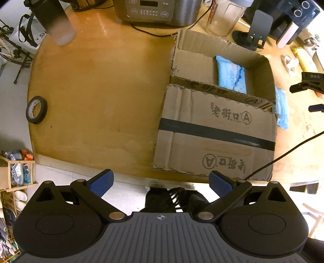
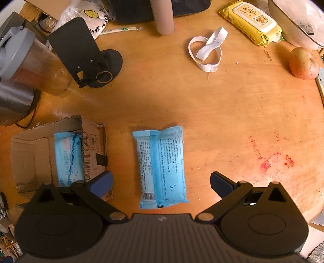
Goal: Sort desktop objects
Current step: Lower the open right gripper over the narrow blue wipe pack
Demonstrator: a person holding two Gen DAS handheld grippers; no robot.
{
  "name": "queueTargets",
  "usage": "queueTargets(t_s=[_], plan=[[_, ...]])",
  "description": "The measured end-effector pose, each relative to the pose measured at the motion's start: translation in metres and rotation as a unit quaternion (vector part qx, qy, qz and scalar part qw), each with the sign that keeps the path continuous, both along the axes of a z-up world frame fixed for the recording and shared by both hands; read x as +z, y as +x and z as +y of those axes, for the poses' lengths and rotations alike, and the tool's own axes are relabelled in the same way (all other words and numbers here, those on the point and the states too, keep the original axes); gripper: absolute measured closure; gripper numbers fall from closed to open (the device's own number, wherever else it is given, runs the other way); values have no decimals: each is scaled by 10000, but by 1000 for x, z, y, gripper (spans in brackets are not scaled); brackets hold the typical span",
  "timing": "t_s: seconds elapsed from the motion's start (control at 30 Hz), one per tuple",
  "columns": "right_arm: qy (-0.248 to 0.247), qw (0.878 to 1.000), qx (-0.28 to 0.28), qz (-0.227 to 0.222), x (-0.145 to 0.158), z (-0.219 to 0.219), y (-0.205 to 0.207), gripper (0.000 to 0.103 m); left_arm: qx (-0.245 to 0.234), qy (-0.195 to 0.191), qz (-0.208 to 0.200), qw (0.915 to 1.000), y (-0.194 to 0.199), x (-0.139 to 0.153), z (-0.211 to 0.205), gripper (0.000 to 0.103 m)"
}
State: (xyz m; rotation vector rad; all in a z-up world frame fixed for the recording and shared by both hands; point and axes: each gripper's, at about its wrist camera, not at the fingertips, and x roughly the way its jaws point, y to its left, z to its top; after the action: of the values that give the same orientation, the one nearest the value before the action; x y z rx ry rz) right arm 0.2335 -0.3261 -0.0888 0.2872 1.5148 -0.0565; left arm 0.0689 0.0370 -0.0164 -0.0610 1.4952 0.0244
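Note:
An open cardboard box (image 1: pixel 218 129) stands on the round wooden table; it also shows in the right wrist view (image 2: pixel 32 153). One blue tissue pack (image 1: pixel 231 74) lies inside it, seen too in the right wrist view (image 2: pixel 67 157). A second blue tissue pack (image 2: pixel 161 165) lies flat on the table just right of the box, its edge visible in the left wrist view (image 1: pixel 281 109). My right gripper (image 2: pixel 161 183) is open and empty, hovering over that pack's near end. My left gripper (image 1: pixel 161 183) is open and empty at the table's near edge, in front of the box.
A black tape roll (image 1: pixel 36 109) lies at the table's left edge. A rice cooker (image 1: pixel 158 10), jars and a black phone stand (image 2: pixel 85 60) stand at the back. A white elastic band (image 2: pixel 208 50), yellow wipes pack (image 2: pixel 251 22) and an apple (image 2: pixel 302 63) lie far right.

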Motion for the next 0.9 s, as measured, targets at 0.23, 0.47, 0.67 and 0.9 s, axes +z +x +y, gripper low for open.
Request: queueTargets(t_s=[0.23, 0.47, 0.67, 0.9], plan=[[17, 10000, 33, 74, -15, 2, -1, 0, -57, -11, 65, 10000, 3, -2, 2, 0], [-108, 9996, 224, 122, -35, 12, 0, 0, -56, 7, 133, 9999, 4, -5, 3, 0], [-191, 9992, 296, 161, -55, 18, 3, 0, -19, 31, 176, 9998, 3, -7, 4, 0], [-283, 9990, 334, 133, -69, 22, 4, 2, 47, 52, 229, 9997, 1, -9, 5, 0]])
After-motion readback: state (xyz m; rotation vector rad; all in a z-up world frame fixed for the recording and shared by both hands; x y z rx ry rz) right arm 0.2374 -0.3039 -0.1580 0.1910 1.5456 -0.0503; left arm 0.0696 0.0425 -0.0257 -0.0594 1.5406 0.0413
